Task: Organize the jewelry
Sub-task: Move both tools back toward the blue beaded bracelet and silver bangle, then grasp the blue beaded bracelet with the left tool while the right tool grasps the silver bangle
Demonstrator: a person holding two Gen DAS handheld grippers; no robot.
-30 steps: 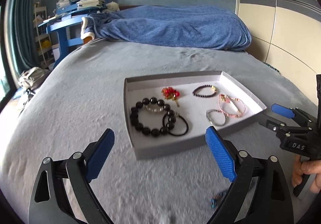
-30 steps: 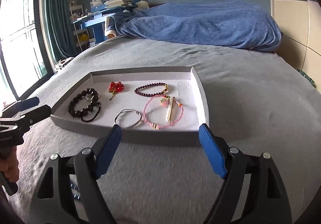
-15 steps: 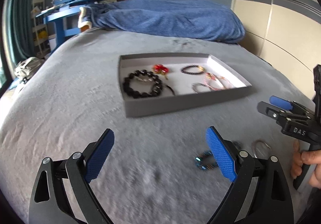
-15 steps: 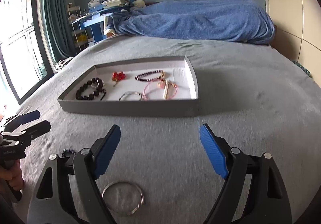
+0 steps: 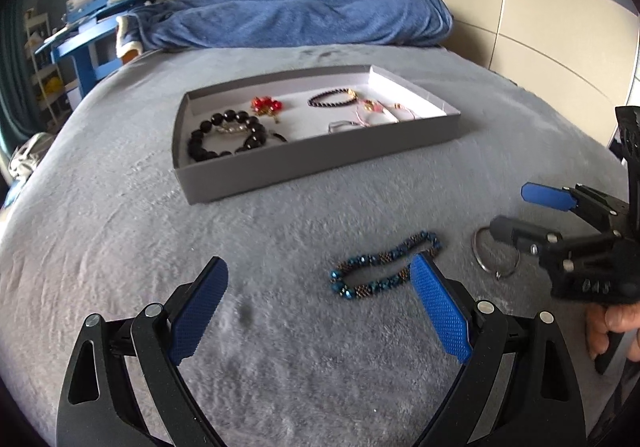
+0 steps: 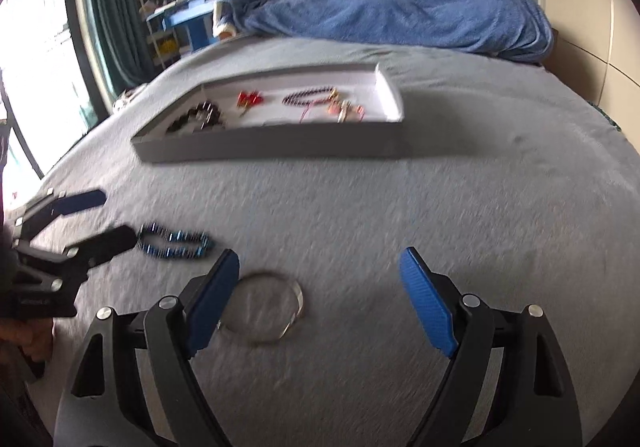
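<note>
A grey tray (image 5: 320, 163) on the bed holds a black bead bracelet (image 5: 224, 139), a red brooch (image 5: 266, 105), a dark bead bracelet (image 5: 332, 97) and pink bracelets (image 5: 376, 111). The tray also shows in the right wrist view (image 6: 272, 145). A blue beaded bracelet (image 5: 384, 267) (image 6: 174, 241) and a silver ring bangle (image 5: 496, 255) (image 6: 264, 311) lie loose on the blanket nearer me. My left gripper (image 5: 320, 311) is open, its right finger next to the blue bracelet. My right gripper (image 6: 320, 303) is open, its left finger over the bangle's edge.
A blue blanket heap (image 5: 304, 15) lies at the head of the bed. A blue desk with books (image 5: 100, 7) stands at the far left, wardrobe doors (image 5: 540, 27) on the right. The grey blanket (image 5: 280, 367) spreads around the tray.
Both grippers have pulled back from the tray and dropped toward the near blanket. The blue bracelet and silver bangle have come into view close to the fingers.
</note>
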